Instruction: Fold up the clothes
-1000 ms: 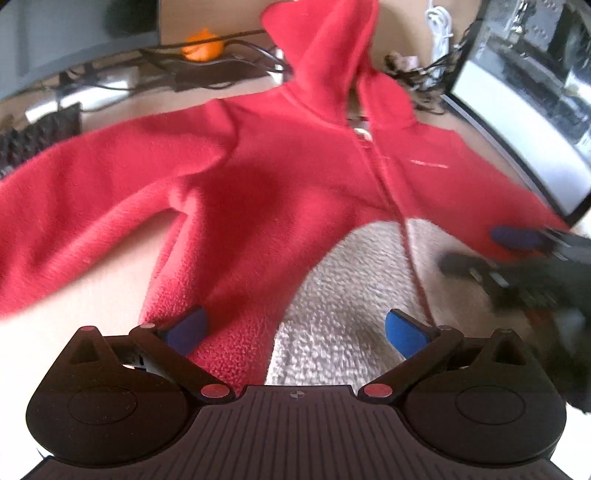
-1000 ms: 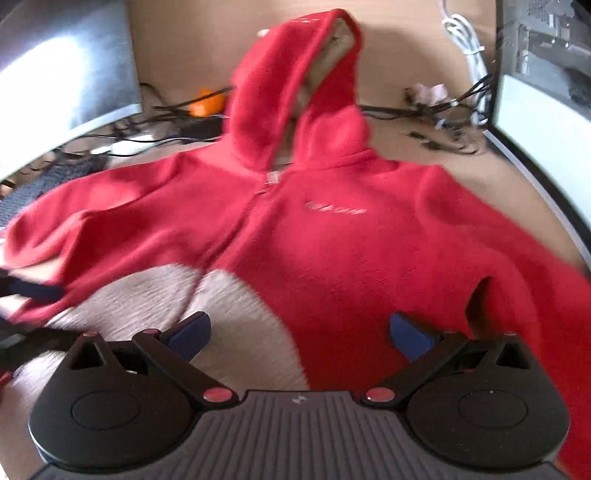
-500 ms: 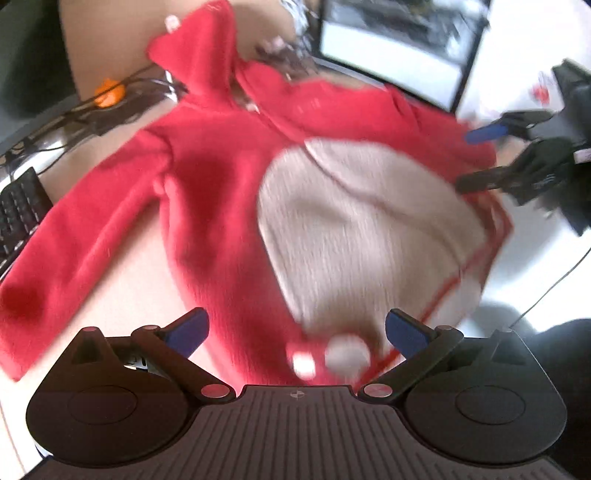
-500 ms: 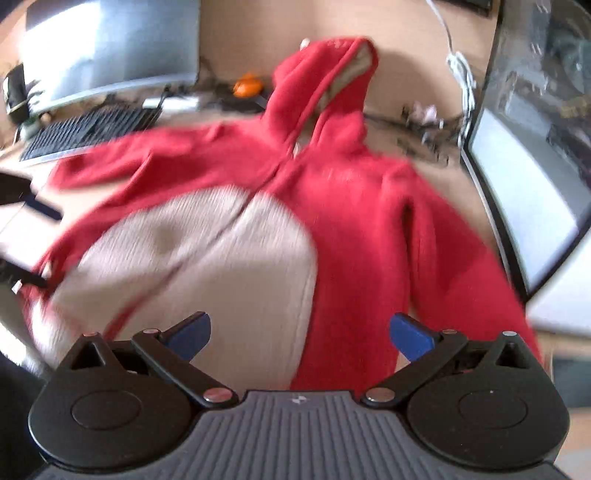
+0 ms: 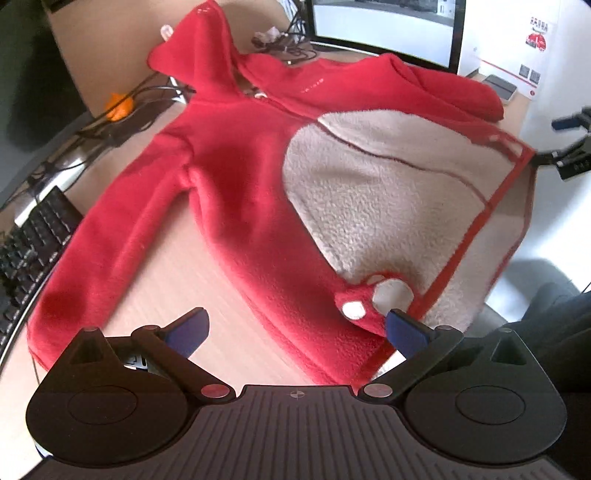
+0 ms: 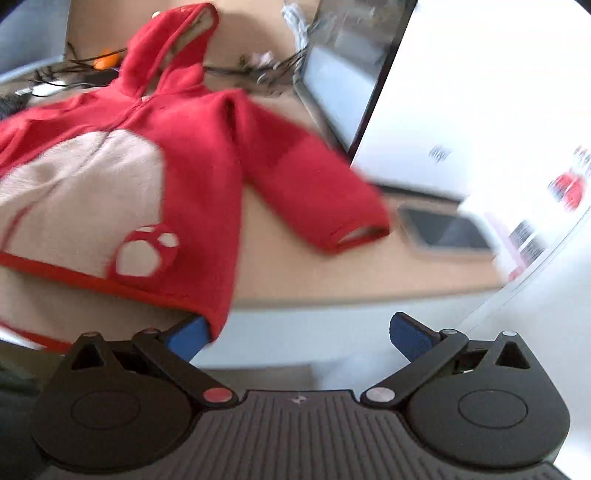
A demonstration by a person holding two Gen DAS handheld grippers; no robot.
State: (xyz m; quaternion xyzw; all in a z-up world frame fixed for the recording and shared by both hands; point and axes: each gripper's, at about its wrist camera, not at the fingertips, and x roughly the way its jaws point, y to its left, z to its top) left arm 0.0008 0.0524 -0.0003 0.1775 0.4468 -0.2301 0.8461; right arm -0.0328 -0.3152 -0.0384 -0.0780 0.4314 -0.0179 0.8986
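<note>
We see the red hoodie [image 5: 236,192] spread across frame centre on the desk [image 5: 177,280]. Our left gripper [image 5: 295,328] and right gripper [image 6: 301,338] sit at bottom centre – jaws wide apart, both empty

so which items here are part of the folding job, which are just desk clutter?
Job:
red hooded fleece
left gripper
right gripper

Clutter:
keyboard
monitor
cables
orange object
</note>
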